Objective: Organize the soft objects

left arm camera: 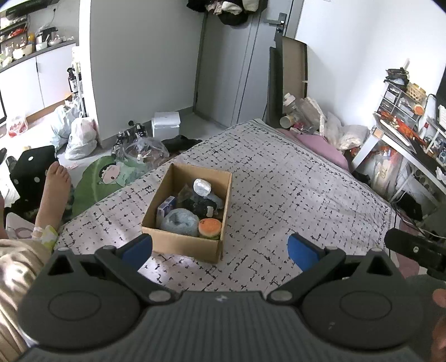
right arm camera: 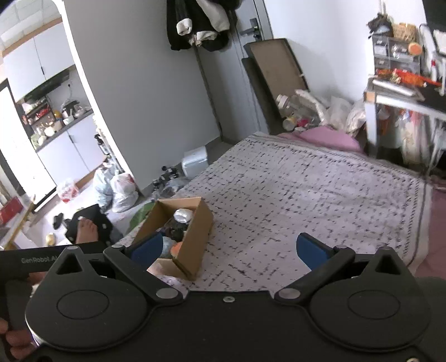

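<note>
A small bedroom with grey walls, a grey door hung with clothes, and a kitchen nook beyond an arched opening on the left. Most of the floor is taken by a bed under a pale quilt with black dashes; a pink pillow lies at its far edge, with plastic bags and jars heaped behind it. A cluttered desk stands past the bed's far right corner.

An open cardboard box sits on the bed near its left edge. Inside lie the soft things: a burger toy in the near right corner, a pale blue fluffy piece beside it, something black behind, a white bundle toward the back, and a small blue-and-white carton against the left wall. What the black item is cannot be made out.

The left gripper is above the bed just short of the box, its blue pads spread wide with nothing between them. The right gripper is to the right of the box, likewise spread wide and holding nothing; its left pad overlaps the box's near end in the right wrist view.

A bare foot rests off the bed's left edge, next to a green cushion on the floor.
</note>
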Demonstrator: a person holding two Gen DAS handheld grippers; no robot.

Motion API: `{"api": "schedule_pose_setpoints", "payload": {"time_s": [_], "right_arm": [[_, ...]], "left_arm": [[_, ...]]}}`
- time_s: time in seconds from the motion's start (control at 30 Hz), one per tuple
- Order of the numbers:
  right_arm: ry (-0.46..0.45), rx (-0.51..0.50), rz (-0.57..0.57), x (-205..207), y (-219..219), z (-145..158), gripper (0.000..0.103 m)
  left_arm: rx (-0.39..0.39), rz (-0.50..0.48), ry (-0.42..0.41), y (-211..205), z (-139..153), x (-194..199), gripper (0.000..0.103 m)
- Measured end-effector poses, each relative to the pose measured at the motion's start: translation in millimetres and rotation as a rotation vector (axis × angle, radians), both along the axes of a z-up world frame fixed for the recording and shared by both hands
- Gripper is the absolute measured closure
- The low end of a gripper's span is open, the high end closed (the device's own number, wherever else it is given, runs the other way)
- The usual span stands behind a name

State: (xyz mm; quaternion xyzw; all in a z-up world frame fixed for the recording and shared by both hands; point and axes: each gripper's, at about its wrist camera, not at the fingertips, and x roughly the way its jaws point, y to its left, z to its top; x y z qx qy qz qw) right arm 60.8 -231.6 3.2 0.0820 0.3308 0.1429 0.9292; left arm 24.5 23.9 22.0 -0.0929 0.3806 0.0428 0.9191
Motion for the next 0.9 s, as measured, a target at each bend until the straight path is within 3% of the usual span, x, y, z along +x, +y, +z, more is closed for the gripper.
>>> {"api": "schedule_pose_setpoints", "payload": {"time_s": [0.33,0.9], "right_arm": [[-0.046,-0.050,0.026,-17,0,7,0.000],[-0.017,-0.078,0.044,-25,6,-2,0.000]], "left_arm": [[0.011,-0.042,-0.029,-3,6,-15,0.001],[0.036,-0.066,-0.015,0,-2,-28,0.001]]}}
